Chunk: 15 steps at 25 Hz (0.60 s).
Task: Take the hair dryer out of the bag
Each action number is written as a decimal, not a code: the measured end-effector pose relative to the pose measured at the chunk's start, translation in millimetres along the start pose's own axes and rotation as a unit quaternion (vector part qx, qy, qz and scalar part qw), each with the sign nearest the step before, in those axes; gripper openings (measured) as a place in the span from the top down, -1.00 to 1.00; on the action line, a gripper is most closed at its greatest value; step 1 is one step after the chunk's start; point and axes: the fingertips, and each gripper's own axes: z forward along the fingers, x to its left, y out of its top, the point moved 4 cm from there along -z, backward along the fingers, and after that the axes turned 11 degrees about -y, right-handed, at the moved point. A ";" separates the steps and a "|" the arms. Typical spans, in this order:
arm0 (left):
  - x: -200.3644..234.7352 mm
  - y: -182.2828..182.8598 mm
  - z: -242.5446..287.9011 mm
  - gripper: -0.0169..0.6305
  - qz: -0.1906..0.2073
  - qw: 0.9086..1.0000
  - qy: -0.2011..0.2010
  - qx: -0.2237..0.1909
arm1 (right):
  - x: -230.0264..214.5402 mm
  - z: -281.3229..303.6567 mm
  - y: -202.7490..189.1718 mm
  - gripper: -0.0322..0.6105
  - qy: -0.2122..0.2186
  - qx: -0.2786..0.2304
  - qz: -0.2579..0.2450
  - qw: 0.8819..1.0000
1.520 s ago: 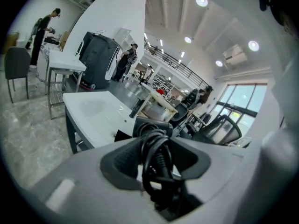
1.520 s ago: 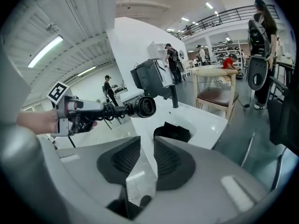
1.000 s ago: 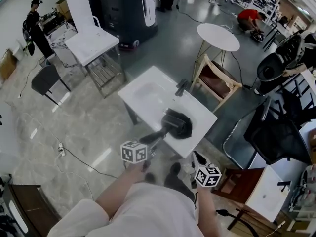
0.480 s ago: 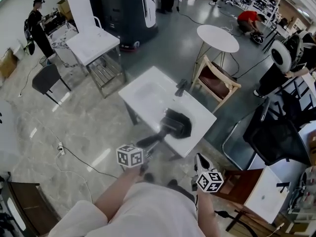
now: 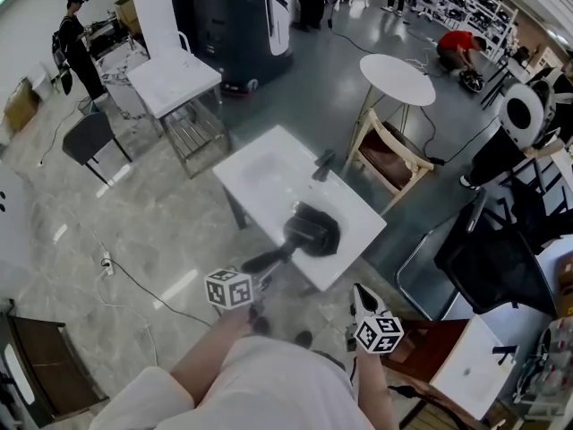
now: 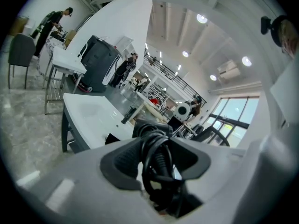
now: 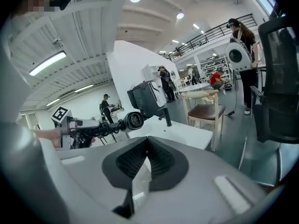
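My left gripper [image 5: 258, 274] is shut on the handle of the black hair dryer [image 5: 273, 252], which has its cord wound round the handle. The dryer juts out level over the near edge of the white sink-top table [image 5: 260, 173]. Its round head is next to the black bag [image 5: 322, 229] that lies slumped on the table. In the left gripper view the corded handle [image 6: 156, 143] fills the space between the pads of the left gripper [image 6: 156, 167]. My right gripper [image 5: 360, 294] hangs to the right, off the table, and shut [image 7: 140, 171] with nothing in it. Its view shows the dryer's nozzle [image 7: 131, 120] end-on.
A black faucet [image 5: 320, 164] stands at the table's far edge. A wooden chair [image 5: 389, 150] and a round white table [image 5: 396, 72] are behind it, and black office chairs [image 5: 497, 258] are at the right. Another white table [image 5: 175, 79] and several people are further off.
Both grippers have drawn back a little toward me. The hair dryer has come with the left one, away from the bag.
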 end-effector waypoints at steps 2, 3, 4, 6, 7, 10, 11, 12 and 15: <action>-3.0 -0.2 1.7 0.36 -0.001 1.000 0.001 -0.005 | -2.4 -1.7 1.3 0.89 0.007 0.000 0.000 1.000; -4.4 -0.2 2.6 0.36 0.000 1.000 0.001 -0.007 | -3.1 -2.7 2.4 0.89 0.010 -0.001 -0.002 1.000; -5.6 0.0 3.5 0.36 0.001 1.000 0.002 -0.008 | -3.5 -3.6 3.9 0.89 0.013 -0.002 -0.005 1.000; -8.3 0.3 5.4 0.36 0.003 1.000 0.003 -0.010 | -4.4 -5.5 6.5 0.89 0.021 -0.004 -0.010 1.000; -9.9 0.0 5.9 0.36 0.003 1.000 0.003 -0.011 | -5.1 -6.5 7.0 0.89 0.023 -0.005 -0.011 1.000; -13.8 -0.4 6.5 0.36 0.002 1.000 0.003 -0.016 | -9.0 -8.4 7.3 0.89 0.024 -0.007 -0.005 1.000; -14.5 -0.4 6.7 0.36 0.001 1.000 0.003 -0.017 | -10.2 -8.6 7.6 0.89 0.024 -0.008 -0.003 1.000; -15.2 -0.1 6.9 0.36 0.000 1.000 0.002 -0.018 | -10.9 -8.7 8.1 0.89 0.024 -0.009 -0.001 1.000; -17.8 3.0 6.6 0.36 0.001 1.000 0.000 -0.021 | -11.0 -8.2 9.7 0.89 0.023 -0.011 0.002 1.000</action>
